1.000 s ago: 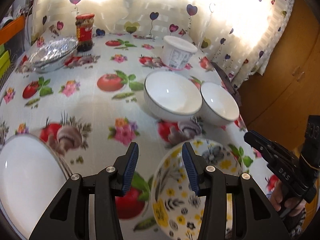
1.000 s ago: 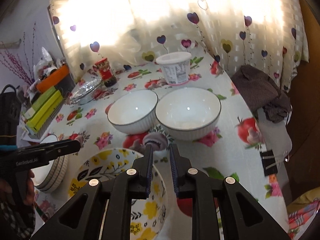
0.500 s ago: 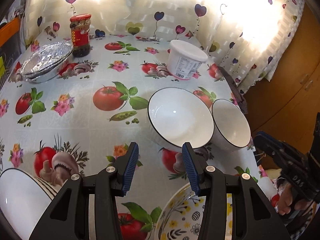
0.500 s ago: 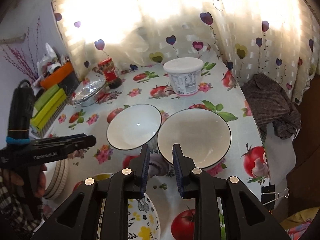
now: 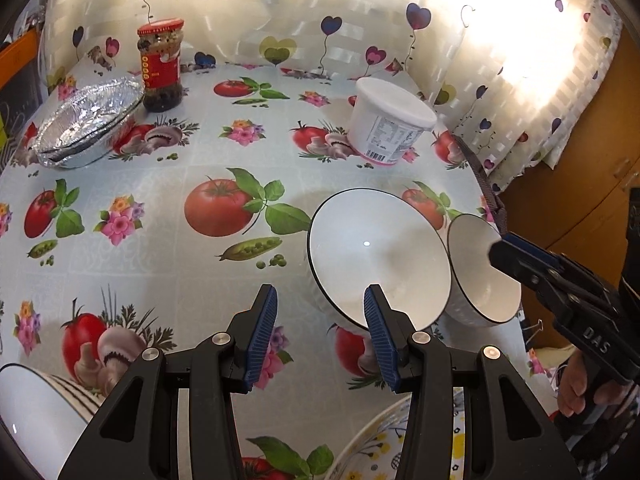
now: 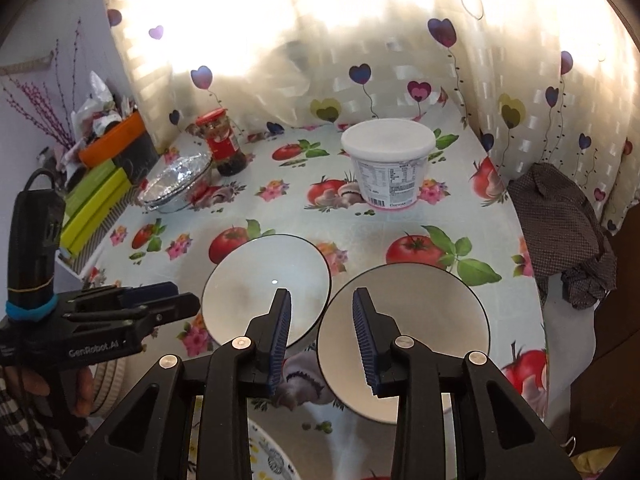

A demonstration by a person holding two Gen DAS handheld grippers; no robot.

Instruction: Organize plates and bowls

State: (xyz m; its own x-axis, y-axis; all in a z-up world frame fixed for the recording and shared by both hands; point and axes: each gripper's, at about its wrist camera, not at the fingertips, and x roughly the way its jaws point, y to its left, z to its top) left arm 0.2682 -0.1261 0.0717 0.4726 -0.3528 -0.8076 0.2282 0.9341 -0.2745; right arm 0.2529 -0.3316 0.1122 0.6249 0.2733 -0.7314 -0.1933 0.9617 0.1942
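Observation:
Two white bowls with dark rims stand side by side on the flowered tablecloth. In the left wrist view they are the left bowl [image 5: 378,264] and the right bowl [image 5: 480,272]. My left gripper [image 5: 320,336] is open and empty just short of the left bowl's near rim. My right gripper [image 6: 322,338] hovers over the gap between the left bowl [image 6: 264,288] and the right bowl [image 6: 404,340]. Its jaws are opening, the right bowl's rim shows between them, and the pads do not press on it. A yellow flowered plate [image 5: 384,456] and a stack of white plates [image 5: 32,420] lie nearer me.
A white lidded tub [image 6: 388,164], a red-capped jar [image 5: 160,68] and a foil-covered dish [image 5: 88,124] stand at the back by the curtain. A dark cloth [image 6: 560,220] hangs over the table's right edge. Green boxes [image 6: 92,208] sit at the left.
Both grippers have moved forward over the flowered plate toward the two white bowls. The right gripper's jaws have widened. The left gripper's jaws have kept their gap.

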